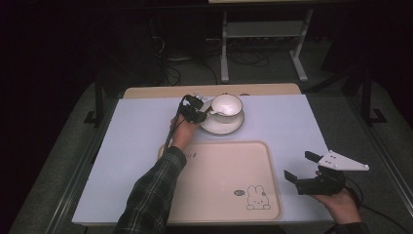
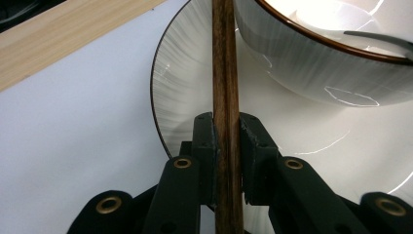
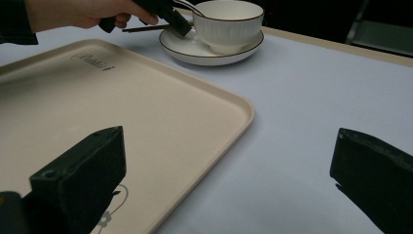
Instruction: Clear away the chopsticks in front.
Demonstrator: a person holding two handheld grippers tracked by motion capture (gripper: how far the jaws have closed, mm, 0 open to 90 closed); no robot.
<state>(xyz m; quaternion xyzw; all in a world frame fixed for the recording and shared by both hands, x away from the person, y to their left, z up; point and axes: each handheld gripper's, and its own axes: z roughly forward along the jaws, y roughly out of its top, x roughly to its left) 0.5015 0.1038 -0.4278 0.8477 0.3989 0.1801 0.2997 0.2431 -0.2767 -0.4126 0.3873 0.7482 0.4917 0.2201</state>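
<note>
We see one wooden handle (image 2: 226, 97) clamped in our left gripper (image 2: 227, 141), its long axis running over the saucer's (image 2: 178, 92) rim toward the single bowl (image 2: 311, 63). One tray (image 1: 214, 190) lies nearby, with open tabletop (image 1: 141, 122) around. Our right gripper (image 1: 299, 168) stands released, wide apart.

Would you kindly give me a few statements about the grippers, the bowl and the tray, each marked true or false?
1. The left gripper is clamped on a dark wooden stick. True.
2. The bowl stands on the tray. False: it stands on a white plate beyond the tray.
3. The right gripper holds a spoon. False: its jaws stand wide apart with nothing between them.
4. The tray bears a rabbit drawing. True.
5. The plate has a dark rim. True.
</note>
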